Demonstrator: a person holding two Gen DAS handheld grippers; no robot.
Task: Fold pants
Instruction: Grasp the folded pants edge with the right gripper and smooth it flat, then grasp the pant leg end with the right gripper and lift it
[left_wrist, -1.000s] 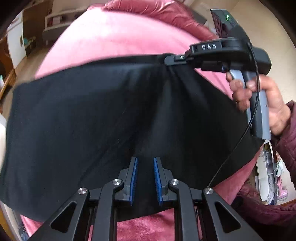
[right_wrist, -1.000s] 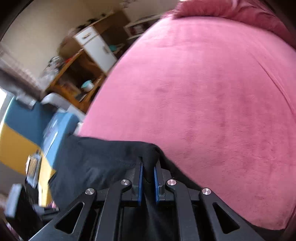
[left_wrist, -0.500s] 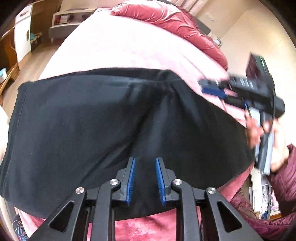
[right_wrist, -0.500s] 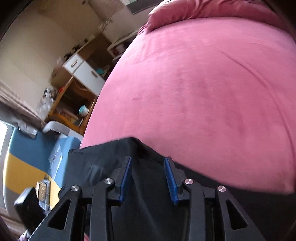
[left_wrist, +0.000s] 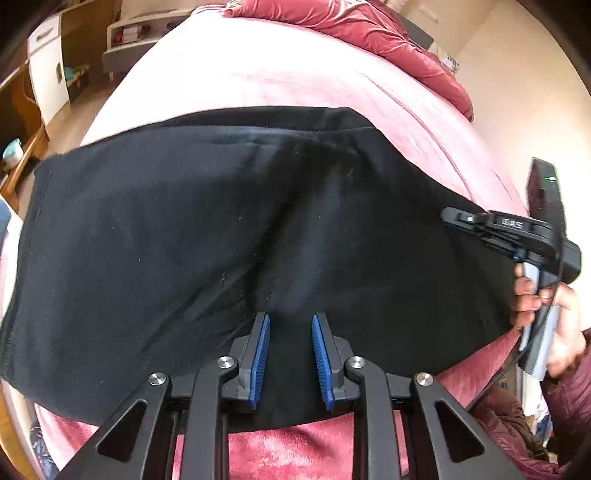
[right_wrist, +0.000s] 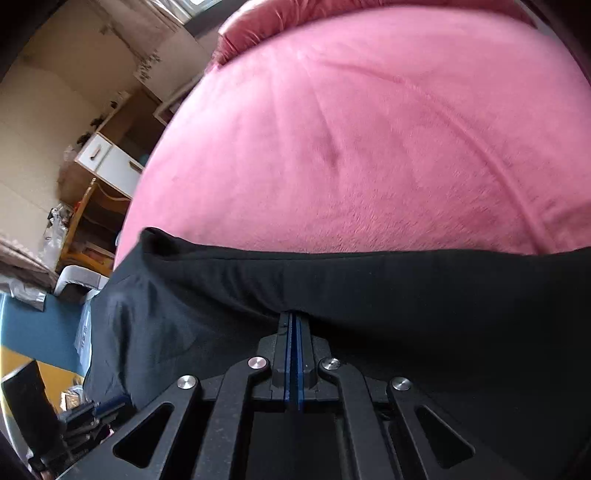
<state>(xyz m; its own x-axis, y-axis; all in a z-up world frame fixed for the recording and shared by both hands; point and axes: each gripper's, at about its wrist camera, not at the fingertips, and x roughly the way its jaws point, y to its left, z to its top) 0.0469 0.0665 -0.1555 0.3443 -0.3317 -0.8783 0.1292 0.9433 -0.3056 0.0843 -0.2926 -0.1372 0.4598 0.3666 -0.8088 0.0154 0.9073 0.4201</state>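
Observation:
The black pants (left_wrist: 229, 240) lie folded across the pink bed (left_wrist: 280, 74). My left gripper (left_wrist: 289, 321) is open, its blue pads over the near edge of the pants, holding nothing. My right gripper (right_wrist: 294, 317) is shut, its pads pressed together with no cloth visible between them, low over the black pants (right_wrist: 369, 295). In the left wrist view the right gripper (left_wrist: 448, 216) sits at the right edge of the pants, held by a hand (left_wrist: 546, 302).
A crumpled red blanket (left_wrist: 369, 33) lies at the far end of the bed. White and wooden furniture (left_wrist: 48, 74) stands to the left. A blue and yellow surface (right_wrist: 33, 332) lies beyond the bed's left edge.
My right gripper let go of the far fold of the pants, opened, drew back to the right edge and shut again. My left gripper stayed open, and the pants settled flat.

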